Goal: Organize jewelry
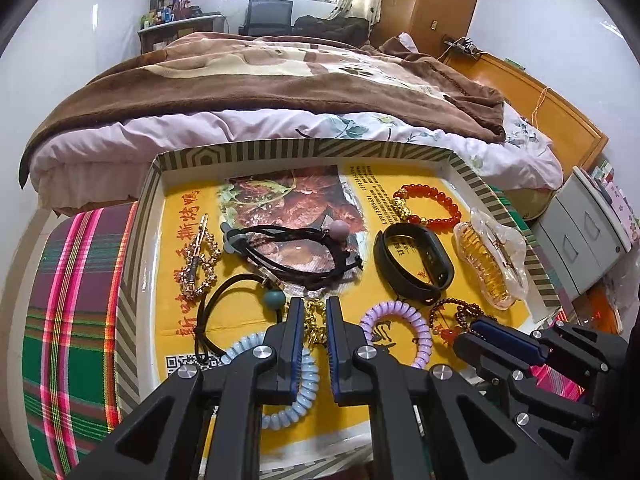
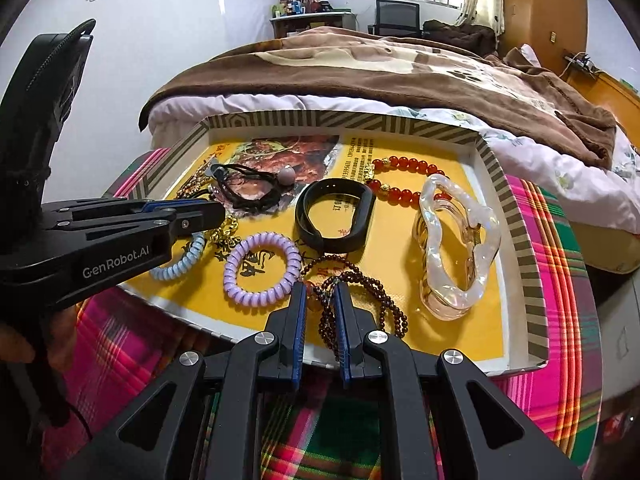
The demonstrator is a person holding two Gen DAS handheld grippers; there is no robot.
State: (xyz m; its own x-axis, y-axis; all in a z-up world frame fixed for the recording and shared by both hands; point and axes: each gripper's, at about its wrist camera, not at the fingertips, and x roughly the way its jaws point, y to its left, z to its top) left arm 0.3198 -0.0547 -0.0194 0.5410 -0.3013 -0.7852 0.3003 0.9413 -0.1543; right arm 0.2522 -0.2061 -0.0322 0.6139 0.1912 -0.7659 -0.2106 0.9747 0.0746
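Observation:
A striped cardboard tray (image 1: 304,148) with a yellow paper liner holds the jewelry. My left gripper (image 1: 314,306) is open, its fingers on either side of a gold chain (image 1: 316,326), above a light-blue coil hair tie (image 1: 308,376). My right gripper (image 2: 322,294) is open, its fingers straddling a dark brown bead bracelet (image 2: 360,292). A purple coil tie (image 2: 262,268), a black band (image 2: 334,216), a red bead bracelet (image 2: 404,176), a clear hair claw (image 2: 456,248), black hair ties (image 1: 288,252) and a rhinestone clip (image 1: 200,260) lie around them.
The tray rests on a plaid cloth (image 1: 72,320), also seen in the right wrist view (image 2: 560,280). A bed with a brown blanket (image 1: 260,76) stands just behind the tray. Grey drawers (image 1: 584,240) stand at the right.

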